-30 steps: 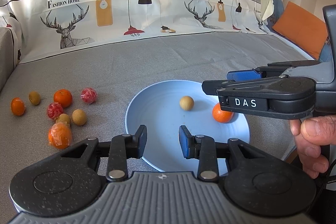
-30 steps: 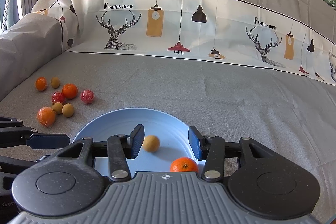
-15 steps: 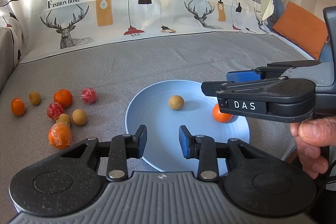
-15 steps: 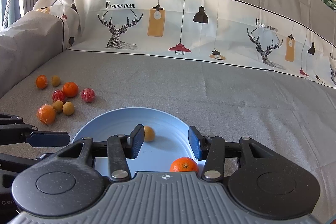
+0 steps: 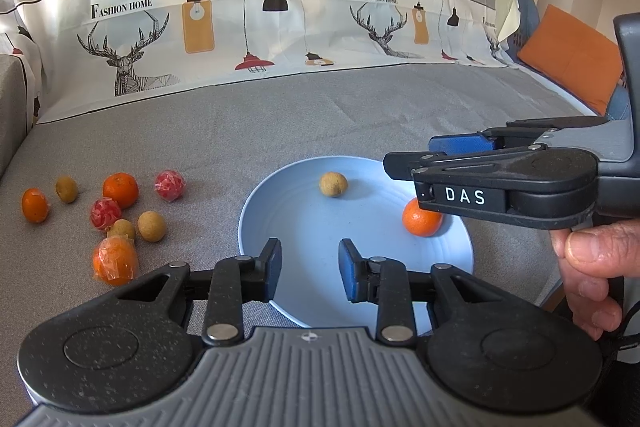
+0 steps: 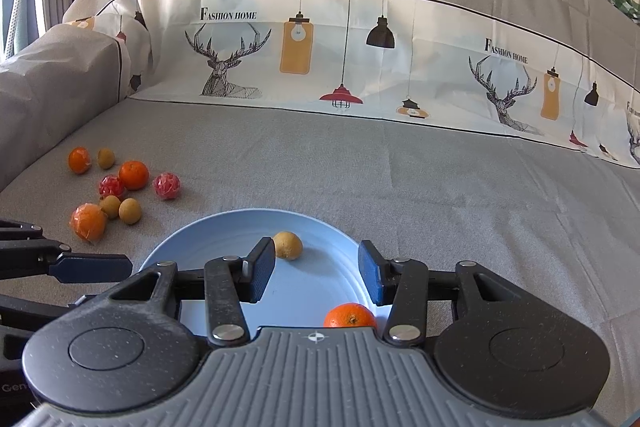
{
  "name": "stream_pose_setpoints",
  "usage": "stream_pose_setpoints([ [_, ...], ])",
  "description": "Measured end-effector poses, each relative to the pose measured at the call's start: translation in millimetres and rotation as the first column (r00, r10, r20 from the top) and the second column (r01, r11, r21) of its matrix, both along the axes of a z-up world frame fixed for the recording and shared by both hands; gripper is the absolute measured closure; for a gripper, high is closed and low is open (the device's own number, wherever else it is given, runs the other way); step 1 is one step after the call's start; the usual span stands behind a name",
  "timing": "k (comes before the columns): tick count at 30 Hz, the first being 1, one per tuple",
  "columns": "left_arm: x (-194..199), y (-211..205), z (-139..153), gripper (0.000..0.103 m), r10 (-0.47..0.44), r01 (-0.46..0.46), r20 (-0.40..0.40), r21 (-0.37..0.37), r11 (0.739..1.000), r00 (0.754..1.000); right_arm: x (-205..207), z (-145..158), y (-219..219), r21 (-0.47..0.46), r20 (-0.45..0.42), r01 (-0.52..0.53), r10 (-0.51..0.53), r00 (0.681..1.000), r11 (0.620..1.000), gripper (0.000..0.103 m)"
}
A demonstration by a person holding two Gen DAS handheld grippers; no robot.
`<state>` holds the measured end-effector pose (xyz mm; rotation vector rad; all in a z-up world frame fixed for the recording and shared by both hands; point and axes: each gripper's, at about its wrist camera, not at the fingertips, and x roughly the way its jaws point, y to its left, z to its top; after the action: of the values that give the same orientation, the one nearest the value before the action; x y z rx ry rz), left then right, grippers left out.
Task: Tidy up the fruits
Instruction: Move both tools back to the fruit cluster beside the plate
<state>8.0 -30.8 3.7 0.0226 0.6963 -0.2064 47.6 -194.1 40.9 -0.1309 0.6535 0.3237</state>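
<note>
plate [image 5: 280,227]: held 1 longan [image 5: 333,183], 1 orange [image 5: 422,223] | loose fruit pile [image 5: 120,215] lay left of it on sofa cover [image 5: 320,115] | your left gripper [image 5: 308,269] and right gripper [image 6: 316,269] were closing, nothing between the pads | advice: spread before descending on round fruit, pinch across its middle.

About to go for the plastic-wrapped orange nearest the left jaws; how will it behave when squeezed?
The wrapped orange looks round, so a nudge would probably roll it toward the brown fruit nearby. Its crinkled glossy wrap may slip under the pads. It looks firm.
</note>
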Motion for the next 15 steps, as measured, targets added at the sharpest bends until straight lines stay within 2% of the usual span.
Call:
stream_pose_setpoints([
  [1,0,1,1,0.078,0.000,0.000,0.004,-0.004,1.000,1.000,0,1,-1,0.006,0.002,0.001,-0.001,1.000,1.000,0.060],
  [4,-4,5,7,0.085,0.004,-0.004,0.013,-0.017,1.000,1.000,1,3,-2,0.021,0.011,0.001,-0.002,1.000,1.000,0.070],
  [7,-6,14,19,0.086,0.015,-0.014,0.016,-0.052,0.999,1.000,1,6,-3,0.040,0.023,0.001,-0.002,1.000,0.999,0.078],
  [11,2,44,43,0.086,0.069,-0.066,0.031,-0.099,0.993,0.997,0,9,-1,0.067,0.032,-0.004,0.002,0.999,0.998,0.078],
  [15,20,94,59,0.086,0.189,-0.182,0.050,-0.127,0.975,0.981,-1,11,4,0.084,0.041,-0.026,0.023,0.999,0.996,0.078],
])
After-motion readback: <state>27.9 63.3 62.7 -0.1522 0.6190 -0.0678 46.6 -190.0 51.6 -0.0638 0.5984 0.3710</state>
